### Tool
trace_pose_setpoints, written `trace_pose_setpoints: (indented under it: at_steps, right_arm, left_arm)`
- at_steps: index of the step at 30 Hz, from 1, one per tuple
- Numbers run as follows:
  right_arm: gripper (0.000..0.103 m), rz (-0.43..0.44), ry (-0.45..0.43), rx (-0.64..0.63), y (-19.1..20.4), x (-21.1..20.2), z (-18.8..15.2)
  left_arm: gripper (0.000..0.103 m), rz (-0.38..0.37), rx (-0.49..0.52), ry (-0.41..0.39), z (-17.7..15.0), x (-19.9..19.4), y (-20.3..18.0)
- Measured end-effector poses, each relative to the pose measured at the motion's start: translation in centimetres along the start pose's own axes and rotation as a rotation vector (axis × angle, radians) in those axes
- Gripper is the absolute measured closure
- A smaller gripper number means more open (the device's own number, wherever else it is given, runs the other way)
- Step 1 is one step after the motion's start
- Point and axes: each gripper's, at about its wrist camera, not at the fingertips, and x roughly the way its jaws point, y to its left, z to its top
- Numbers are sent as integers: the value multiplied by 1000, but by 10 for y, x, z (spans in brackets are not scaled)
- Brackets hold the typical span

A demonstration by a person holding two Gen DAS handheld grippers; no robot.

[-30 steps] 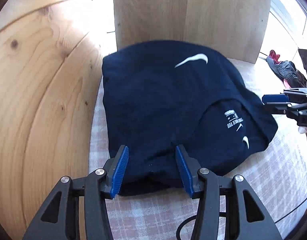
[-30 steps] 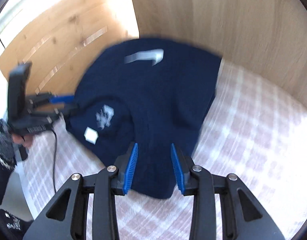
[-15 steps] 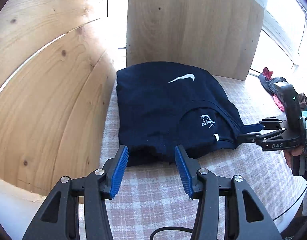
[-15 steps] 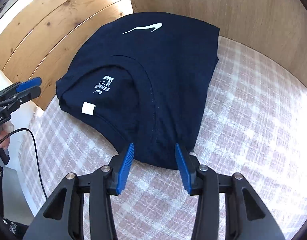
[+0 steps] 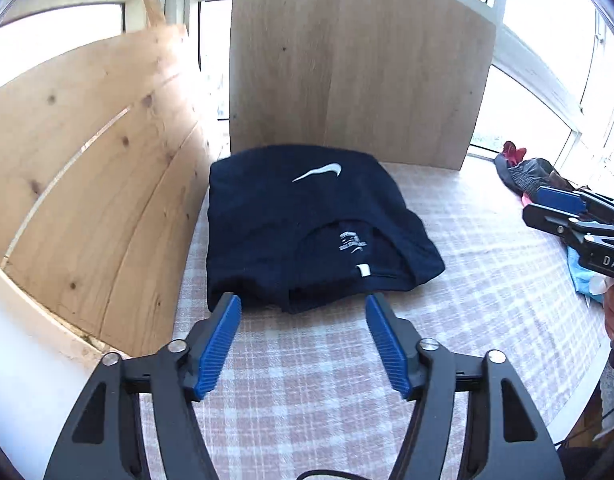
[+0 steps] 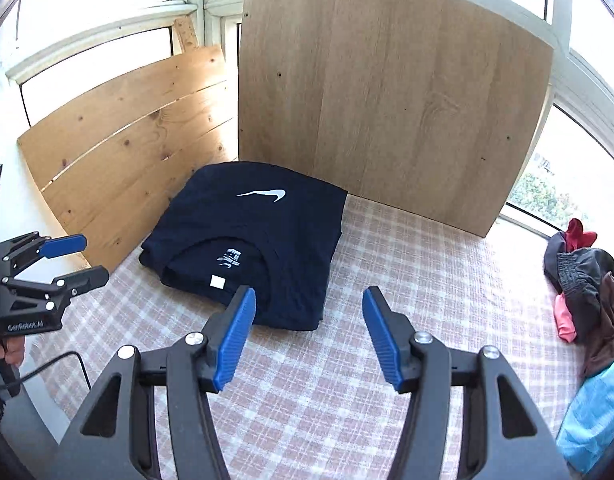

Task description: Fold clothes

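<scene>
The left gripper (image 5: 303, 316) hangs with its blue pads spread wide, holding nothing, just short of the near edge of the folded navy T-shirt (image 5: 307, 224). The right gripper (image 6: 309, 312) is likewise released and empty, above the checked tablecloth (image 6: 407, 264) beside the shirt's right corner. The shirt lies in the corner formed by a pine slat panel (image 6: 127, 140) and an upright wooden board (image 6: 387, 92). A pile of clothes (image 6: 587, 288) sits well apart at the right.

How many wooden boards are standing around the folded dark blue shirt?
2. The pale smooth board stands upright behind the shirt. The knotty pine board, made of planks, leans at the shirt's left side. Others may be hidden outside the views.
</scene>
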Motion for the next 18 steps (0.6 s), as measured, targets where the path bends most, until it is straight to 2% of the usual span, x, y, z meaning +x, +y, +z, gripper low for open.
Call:
trace_pose_setpoints:
  at_steps: [3,9,15,18]
  right_arm:
    - [48,11,1,54,0,-17,-6]
    - [48,18,22,132,-1,-43,-29]
    - [48,1,57,156,4,-62,-53]
    - [48,-3,64,155,9,-70,-62]
  left_arm:
    - [28,37,-4,-27,-3,-33,-18]
    - [25,195,8,-44,-14,-60,-47]
    - [25,95,-14,-1,-30,-72,-56]
    - [25,84,-37,26,-37,-77,-57]
